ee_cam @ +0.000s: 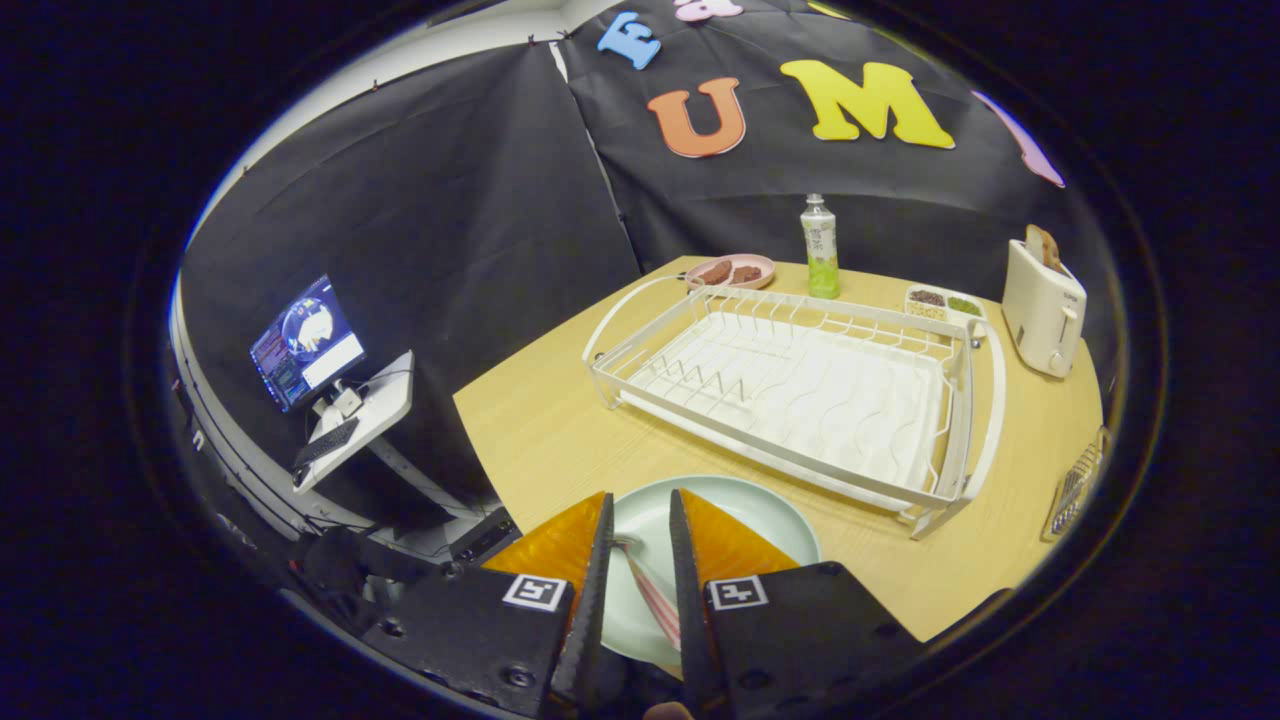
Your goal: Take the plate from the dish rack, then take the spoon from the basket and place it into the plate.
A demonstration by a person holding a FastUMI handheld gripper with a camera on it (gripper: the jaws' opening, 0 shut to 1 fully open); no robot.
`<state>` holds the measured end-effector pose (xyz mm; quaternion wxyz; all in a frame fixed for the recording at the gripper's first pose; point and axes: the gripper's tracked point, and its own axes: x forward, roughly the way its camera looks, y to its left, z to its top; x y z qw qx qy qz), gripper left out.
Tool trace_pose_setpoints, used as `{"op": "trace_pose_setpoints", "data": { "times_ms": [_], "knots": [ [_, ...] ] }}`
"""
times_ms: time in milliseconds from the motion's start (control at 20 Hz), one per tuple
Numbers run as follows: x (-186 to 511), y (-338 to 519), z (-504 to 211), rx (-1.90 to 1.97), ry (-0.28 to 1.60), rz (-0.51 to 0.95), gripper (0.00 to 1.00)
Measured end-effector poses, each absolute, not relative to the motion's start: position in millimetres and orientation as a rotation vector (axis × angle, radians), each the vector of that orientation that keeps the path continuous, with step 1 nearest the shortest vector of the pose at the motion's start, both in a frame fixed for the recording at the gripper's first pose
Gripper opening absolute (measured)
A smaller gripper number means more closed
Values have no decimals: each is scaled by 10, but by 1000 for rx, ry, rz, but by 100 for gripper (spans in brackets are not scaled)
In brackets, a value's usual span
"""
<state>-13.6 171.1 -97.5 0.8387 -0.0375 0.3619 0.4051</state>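
The table (540,420) carries everything; the plate (745,515) lies at its near edge, under and just ahead of the gripper (640,525), whose fingers stand slightly parted; the spoon (650,590) lies in the gap between them, over the plate; the dish rack (790,390) sits beyond the plate toward 1 o'clock; behind the rack, a small dish of food (732,271) at 12 o'clock, a bottle (820,248) just right of it, a divided tray (942,302) farther right; the toaster (1043,305) stands at 2 o'clock; the basket (1075,488) lies at 3 o'clock, right of the rack; a monitor (305,343) stands off the table at 10 o'clock.

Bottle (820,246), toaster (1043,305), monitor (305,343), wooden table (540,420).
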Motion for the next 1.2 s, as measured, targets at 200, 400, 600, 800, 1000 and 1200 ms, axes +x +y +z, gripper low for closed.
{"op": "trace_pose_setpoints", "data": {
  "times_ms": [200, 400, 600, 800, 1000, 1200],
  "knots": [
    [-27, 1590, -836, -74, 691, 785, 95],
    [106, 1404, -591, -51, 576, 659, 100],
    [183, 1105, -226, -8, 422, 475, 100],
    [104, 730, 157, 33, 273, 277, 100],
    [-70, 445, 408, 77, 144, 151, 100],
    [-219, 310, 459, 82, 65, 86, 100]
  ]
}}
